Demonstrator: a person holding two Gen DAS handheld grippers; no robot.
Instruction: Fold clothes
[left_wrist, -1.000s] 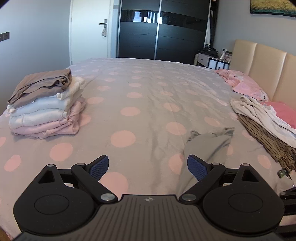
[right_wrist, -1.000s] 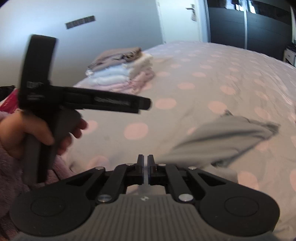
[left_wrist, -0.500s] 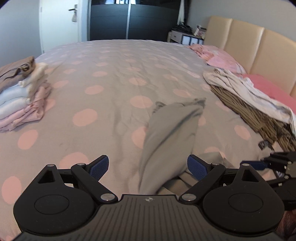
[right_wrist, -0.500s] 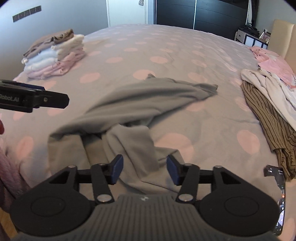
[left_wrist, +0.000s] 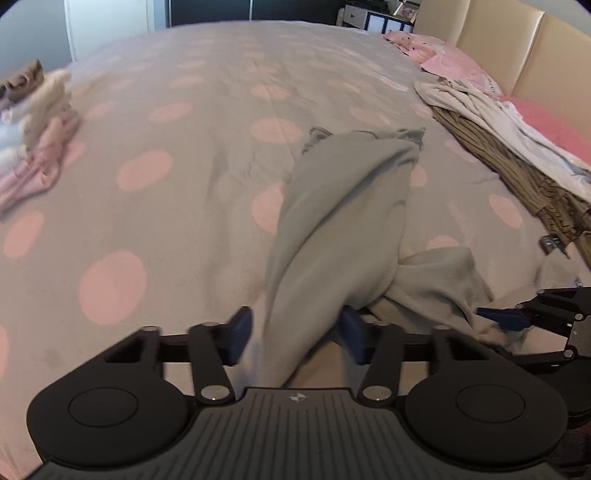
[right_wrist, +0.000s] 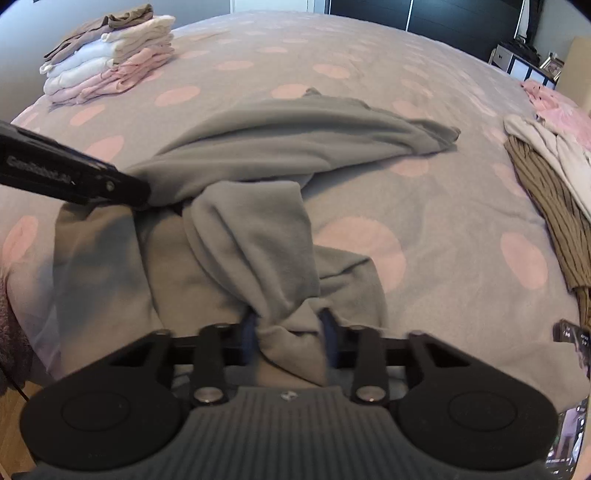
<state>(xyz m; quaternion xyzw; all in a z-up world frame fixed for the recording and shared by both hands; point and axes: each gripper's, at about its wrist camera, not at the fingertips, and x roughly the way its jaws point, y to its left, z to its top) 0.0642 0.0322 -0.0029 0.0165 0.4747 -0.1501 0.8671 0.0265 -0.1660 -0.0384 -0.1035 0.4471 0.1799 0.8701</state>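
Observation:
A crumpled grey garment (left_wrist: 343, 206) lies on the spotted bedspread (left_wrist: 177, 155), one long part reaching away across the bed. My left gripper (left_wrist: 295, 334) has a thick fold of the garment between its blue pads, which press in on it from both sides. In the right wrist view the same grey garment (right_wrist: 258, 236) bunches up at my right gripper (right_wrist: 288, 332), which is shut on a gathered wad of the cloth. The left gripper's tip (right_wrist: 122, 188) shows there touching the garment's left edge. My right gripper's fingers (left_wrist: 506, 319) show at the right of the left wrist view.
A stack of folded clothes (right_wrist: 110, 62) sits at the bed's far left corner. Loose unfolded clothes (left_wrist: 517, 147), white, striped brown and pink, lie along the padded headboard (left_wrist: 517, 48). A small dark object (right_wrist: 570, 332) lies at the bed's right edge. Wardrobe and door stand beyond the bed.
Both grippers have dropped onto the grey garment. The left fingers narrowed from wide open onto a fold. The right, shut a second ago, opened and has closed on a wad of cloth.

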